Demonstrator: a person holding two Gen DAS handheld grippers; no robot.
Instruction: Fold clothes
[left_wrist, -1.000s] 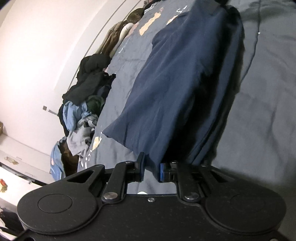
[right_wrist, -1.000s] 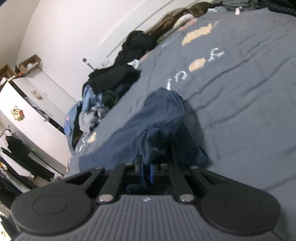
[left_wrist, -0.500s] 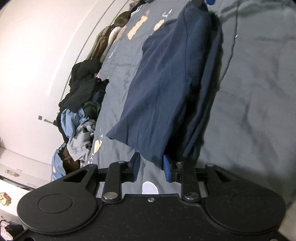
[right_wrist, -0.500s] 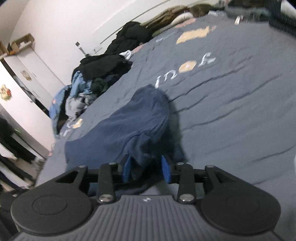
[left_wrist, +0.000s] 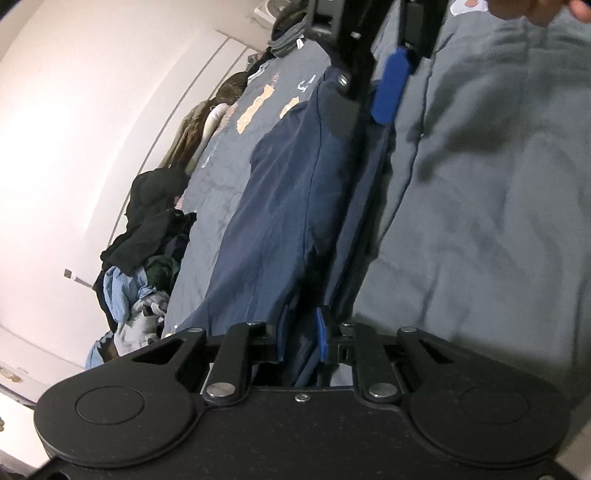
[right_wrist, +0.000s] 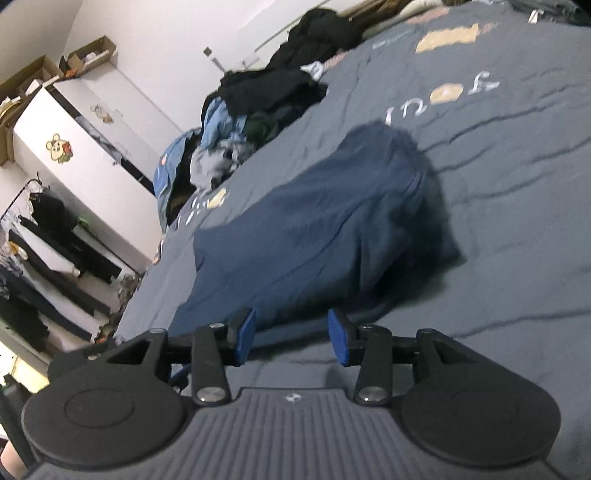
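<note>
A navy garment (left_wrist: 288, 206) lies stretched lengthwise on the grey-blue bed cover (left_wrist: 480, 221). My left gripper (left_wrist: 299, 343) is at its near end, jaws closing, with a fold of the navy cloth filling the gap between the pads. At the far end my right gripper (left_wrist: 365, 107) hovers over the garment. In the right wrist view the garment (right_wrist: 325, 229) lies slack just ahead of my right gripper (right_wrist: 291, 338). Its jaws are opening, and only bed cover (right_wrist: 517, 166) shows between the blue pads.
A heap of dark, blue and grey clothes (right_wrist: 258, 99) lies along the bed's wall side, also visible as a clothes heap (left_wrist: 147, 236). Beyond the bed edge stand a white cabinet (right_wrist: 74, 147) and a rack of hanging clothes (right_wrist: 48, 229). A hand (left_wrist: 535, 7) shows at the top.
My right gripper let go of the bunched navy cloth, opened and drew back; the cloth dropped flat. My left gripper opened briefly, moved forward and closed over the garment's near end.
</note>
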